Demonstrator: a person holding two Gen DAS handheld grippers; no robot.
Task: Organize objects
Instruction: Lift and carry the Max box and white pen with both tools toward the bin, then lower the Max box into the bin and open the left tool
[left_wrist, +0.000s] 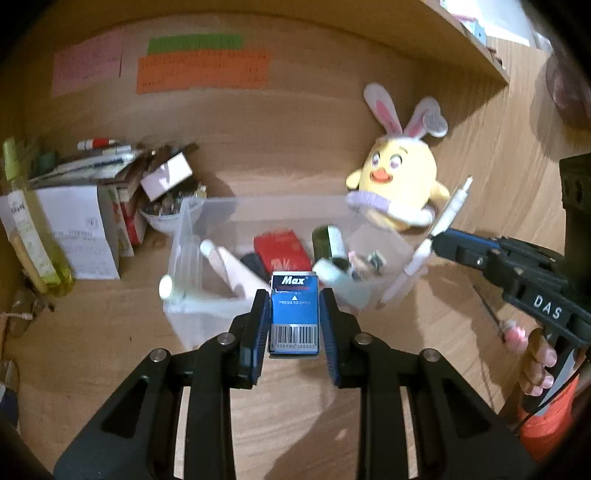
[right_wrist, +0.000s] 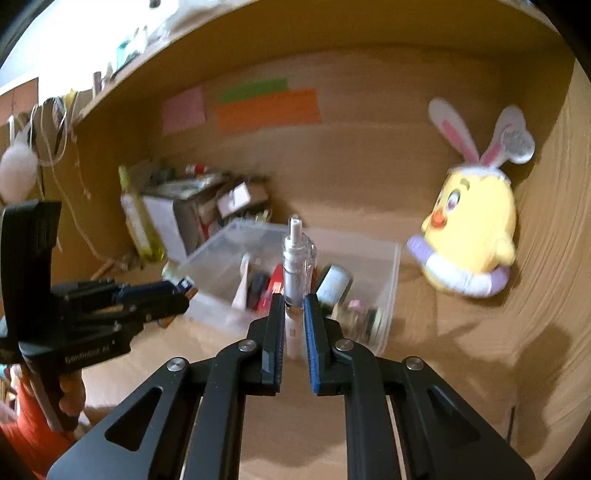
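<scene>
My left gripper (left_wrist: 294, 297) is shut on a small blue box marked "Max" (left_wrist: 294, 314), held in the air in front of a clear plastic bin (left_wrist: 184, 251). My right gripper (right_wrist: 294, 301) is shut on a white pen (right_wrist: 295, 258) that sticks up between the pads. From the left wrist view the right gripper (left_wrist: 437, 236) hangs at the bin's right edge with the pen (left_wrist: 452, 206) slanting up. The right wrist view shows the left gripper (right_wrist: 177, 290) with the blue box (right_wrist: 185, 285) at the bin's (right_wrist: 388, 280) left corner. The bin holds a red packet (left_wrist: 282, 249), a dark bottle (left_wrist: 328, 240) and other small items.
A yellow chick plush with rabbit ears (left_wrist: 399, 177) leans in the back right corner. Stacked boxes and papers (left_wrist: 88, 225) and a yellow-green bottle (left_wrist: 26, 221) stand at the left. Coloured notes (left_wrist: 203, 70) hang on the back wall. A shelf (left_wrist: 469, 40) runs overhead.
</scene>
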